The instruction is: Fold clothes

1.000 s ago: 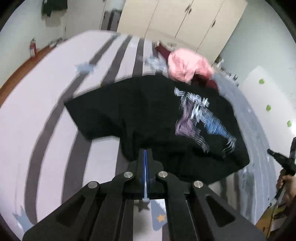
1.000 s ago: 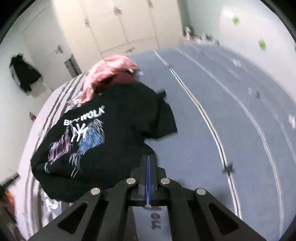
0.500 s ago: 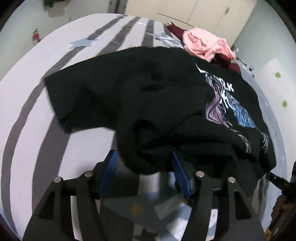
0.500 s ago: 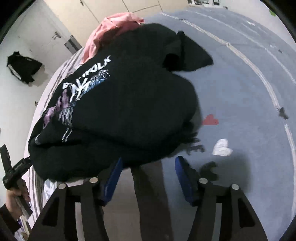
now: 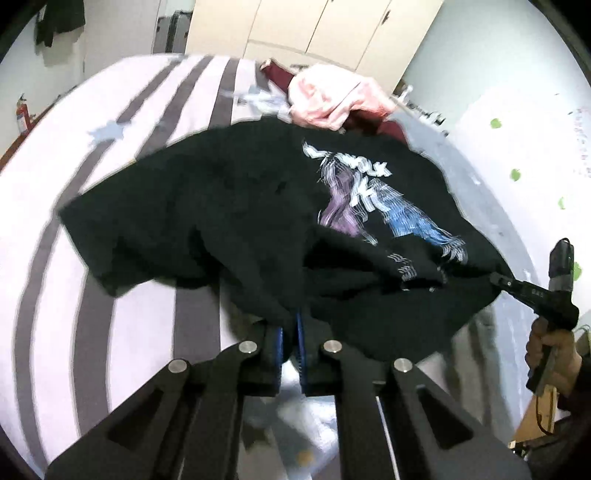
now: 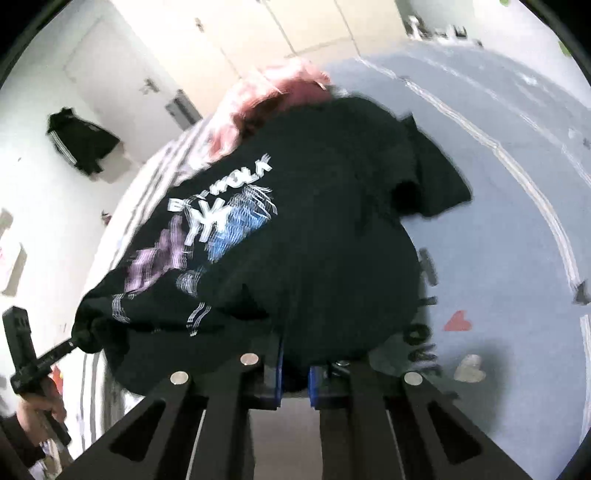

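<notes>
Black cotton T-shirt with white, purple and blue chest print [image 5: 258,206]: lies rumpled, print up, on the star-patterned bedspread [image 5: 48,206], just in front of a pink garment heap [image 5: 328,96]. Left gripper [image 5: 290,332] and right gripper [image 6: 295,363] have both just been closing; each now pinches the near hem, cloth between the pads. Judged soft, light and limp: will sag between the grips. Best held at the hem corners, kept taut.

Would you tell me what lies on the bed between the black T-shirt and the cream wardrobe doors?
In the left wrist view, a pink garment heaped on a dark red one lies between the black T-shirt and the wardrobe doors.
</notes>
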Demonstrator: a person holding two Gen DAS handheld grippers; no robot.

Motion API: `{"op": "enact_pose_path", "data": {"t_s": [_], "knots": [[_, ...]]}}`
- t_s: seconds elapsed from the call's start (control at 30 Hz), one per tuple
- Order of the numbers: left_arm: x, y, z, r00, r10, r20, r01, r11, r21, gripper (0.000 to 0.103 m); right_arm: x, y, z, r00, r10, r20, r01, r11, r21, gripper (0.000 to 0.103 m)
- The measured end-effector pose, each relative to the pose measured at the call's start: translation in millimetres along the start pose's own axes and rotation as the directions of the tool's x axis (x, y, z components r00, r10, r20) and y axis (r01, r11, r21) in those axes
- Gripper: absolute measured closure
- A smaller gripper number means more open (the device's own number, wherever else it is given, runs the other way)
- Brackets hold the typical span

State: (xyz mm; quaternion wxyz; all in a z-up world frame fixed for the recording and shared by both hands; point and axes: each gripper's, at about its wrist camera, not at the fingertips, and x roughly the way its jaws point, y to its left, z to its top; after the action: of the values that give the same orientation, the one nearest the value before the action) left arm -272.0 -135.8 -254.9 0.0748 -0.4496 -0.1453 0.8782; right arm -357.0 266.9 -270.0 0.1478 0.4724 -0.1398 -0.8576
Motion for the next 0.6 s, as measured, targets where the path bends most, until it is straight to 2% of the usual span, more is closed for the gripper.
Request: {"op": "enact_pose_path", "data": {"t_s": [0.23,0.37,0.47,0.53,0.6], "knots": [[-114.2,-33.8,5.7,0.995,-0.089,0.053,0.088,0.996,0.013,0.099,-117.5,34.7,-0.1,0.998,0.06,-0.031,-0.063,0.989,-0.13,0.096],[-156.1,-33.5,30.1,0.99,-0.104,0.097,0.106,0.994,-0.014,0.099,-167.7,34.2,24.9,0.999,0.027,-0.03,-0.031,0.989,-0.143,0.096],[-137.4,-26.2,50.1,0.993,-0.079,0.093,0.079,0.997,0.005,0.099,-149.9,21.5,45.1,0.999,-0.008,-0.046,0.001,0.991,-0.135,0.096],[-106.0,-20.0,61.4,0.996,-0.053,0.078,0.053,0.999,0.008,0.099,-124.8,16.5,56.2,0.998,-0.018,-0.06,0.011,0.993,-0.119,0.096],[-64.8,-9.6,66.0,0.999,-0.011,0.042,0.011,1.0,-0.002,0.099,-81.9,9.5,70.4,0.996,-0.02,-0.086,0.015,0.998,-0.062,0.095]]}}
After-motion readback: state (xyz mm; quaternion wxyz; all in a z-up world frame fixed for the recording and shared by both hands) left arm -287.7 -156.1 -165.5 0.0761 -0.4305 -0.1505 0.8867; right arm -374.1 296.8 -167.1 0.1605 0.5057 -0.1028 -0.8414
